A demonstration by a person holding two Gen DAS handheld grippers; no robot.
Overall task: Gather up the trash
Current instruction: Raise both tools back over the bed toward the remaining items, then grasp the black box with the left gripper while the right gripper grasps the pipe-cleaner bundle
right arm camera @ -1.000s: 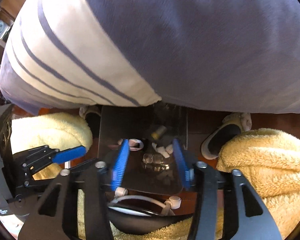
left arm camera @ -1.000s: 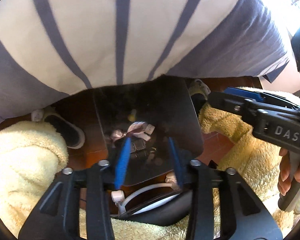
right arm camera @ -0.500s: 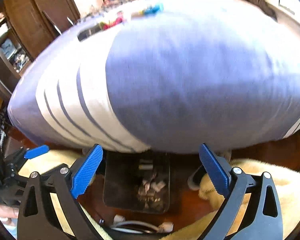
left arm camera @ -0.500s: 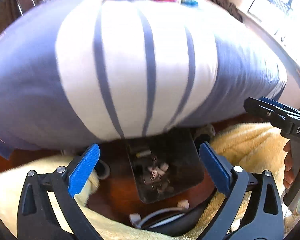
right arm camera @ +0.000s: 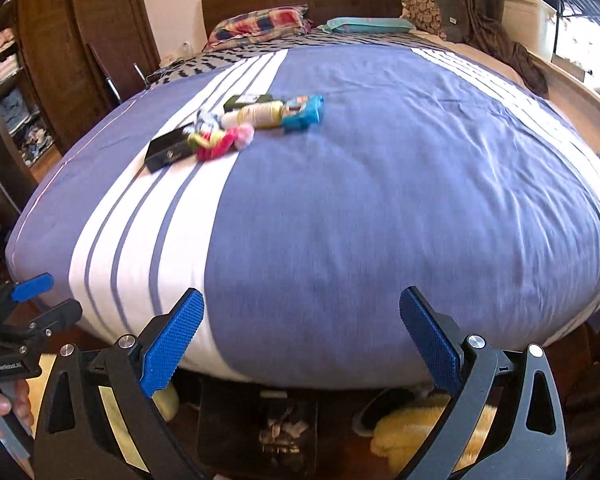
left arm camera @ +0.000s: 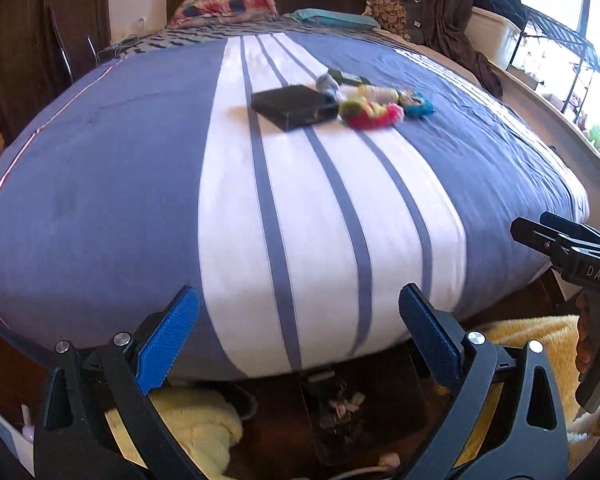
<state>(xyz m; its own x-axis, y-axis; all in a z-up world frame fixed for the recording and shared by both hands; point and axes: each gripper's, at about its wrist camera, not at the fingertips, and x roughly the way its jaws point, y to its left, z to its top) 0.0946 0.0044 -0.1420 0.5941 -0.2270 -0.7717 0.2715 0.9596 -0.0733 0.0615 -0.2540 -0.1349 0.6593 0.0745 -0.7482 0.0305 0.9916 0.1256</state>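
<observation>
We hold the left gripper [left arm camera: 298,334] and the right gripper [right arm camera: 302,334] at the foot of the bed [left arm camera: 100,184], both with fingers spread wide and nothing between them. The trash sits in a cluster on the bedspread, well toward the pillows [right arm camera: 260,22] from us: a flat black box [left arm camera: 294,106], a pink and green crumpled wrapper [left arm camera: 370,112] touching the box's side, a pale bottle [right arm camera: 258,114] lying just behind that wrapper, a blue packet [right arm camera: 302,114] against the bottle's end, and a small dark packet [left arm camera: 348,77] behind them. Below the bed's foot edge, a dark bin [right arm camera: 260,432] on the floor holds small scraps [right arm camera: 282,428]. Yellow fluffy cloth [left arm camera: 196,428] lies beside the bin.
</observation>
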